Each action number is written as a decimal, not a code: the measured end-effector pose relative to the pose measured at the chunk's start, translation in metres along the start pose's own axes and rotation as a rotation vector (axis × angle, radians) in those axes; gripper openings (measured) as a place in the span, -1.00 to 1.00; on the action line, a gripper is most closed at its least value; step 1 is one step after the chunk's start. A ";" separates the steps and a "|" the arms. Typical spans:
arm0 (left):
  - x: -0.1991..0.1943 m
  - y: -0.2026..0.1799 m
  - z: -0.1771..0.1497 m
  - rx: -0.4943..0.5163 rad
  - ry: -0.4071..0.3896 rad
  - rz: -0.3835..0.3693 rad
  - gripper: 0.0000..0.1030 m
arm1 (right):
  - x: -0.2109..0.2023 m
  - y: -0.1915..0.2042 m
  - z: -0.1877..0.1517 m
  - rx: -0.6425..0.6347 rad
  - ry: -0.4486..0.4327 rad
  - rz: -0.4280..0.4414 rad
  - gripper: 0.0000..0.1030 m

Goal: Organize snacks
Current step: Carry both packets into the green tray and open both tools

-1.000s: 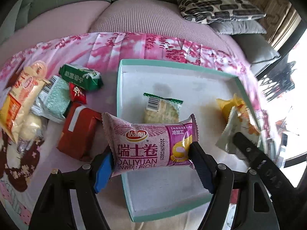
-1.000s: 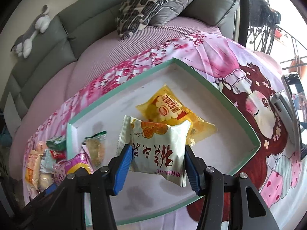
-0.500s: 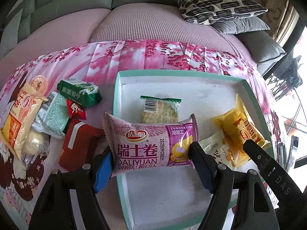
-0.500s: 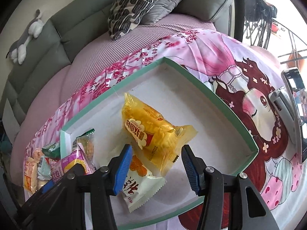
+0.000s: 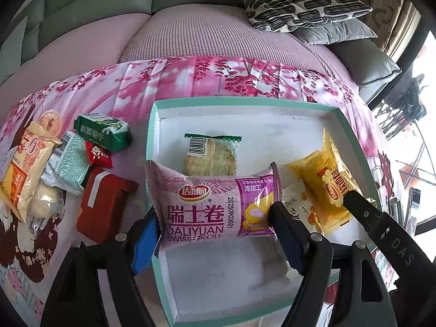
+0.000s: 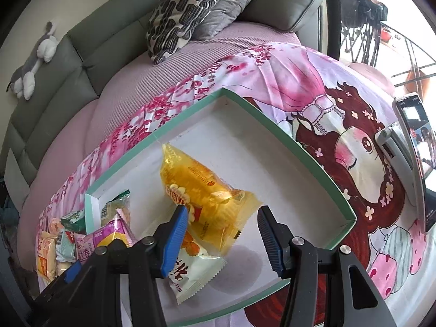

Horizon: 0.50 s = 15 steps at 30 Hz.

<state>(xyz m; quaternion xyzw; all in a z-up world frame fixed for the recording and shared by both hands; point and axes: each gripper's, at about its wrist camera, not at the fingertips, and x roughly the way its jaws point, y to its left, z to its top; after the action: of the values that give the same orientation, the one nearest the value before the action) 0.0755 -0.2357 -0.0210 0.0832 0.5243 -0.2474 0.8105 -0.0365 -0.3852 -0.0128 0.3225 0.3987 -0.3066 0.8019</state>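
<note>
left gripper [image 5: 215, 227] tilted steeply down, clenched on the purple swiss roll pack [image 5: 215, 204] above the teal tray [image 5: 245, 100]; right gripper [image 6: 223, 234] also tilted down, released, yellow packet [image 6: 207, 190] loose between its pads.

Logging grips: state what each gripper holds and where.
Left gripper clamps the purple Swiss roll packet by its two short ends. Right gripper holds nothing, open over the yellow packet.

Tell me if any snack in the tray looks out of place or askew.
One thing: the yellow packet lies slanted on top of the white packet, overlapping it at the tray's front, rather than flat beside it. The cracker pack lies flat on its own. The left gripper holds the purple Swiss roll.
</note>
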 end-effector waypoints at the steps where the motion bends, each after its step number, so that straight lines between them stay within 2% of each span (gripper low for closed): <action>1: -0.002 0.001 0.000 -0.006 -0.003 0.000 0.54 | -0.001 0.000 0.000 0.002 -0.002 0.001 0.09; 4: -0.006 0.003 0.000 -0.016 -0.013 -0.003 0.57 | -0.003 0.001 0.000 -0.001 -0.011 0.000 0.09; 6: -0.008 0.003 -0.001 -0.015 -0.019 -0.009 0.69 | -0.004 0.002 0.000 -0.003 -0.013 -0.001 0.09; 15: -0.017 0.006 -0.001 -0.021 -0.048 0.011 0.70 | -0.007 0.004 0.001 -0.010 -0.023 -0.003 0.10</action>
<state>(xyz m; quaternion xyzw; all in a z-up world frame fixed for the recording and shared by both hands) 0.0724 -0.2250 -0.0068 0.0715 0.5068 -0.2394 0.8251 -0.0369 -0.3816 -0.0055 0.3141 0.3914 -0.3096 0.8077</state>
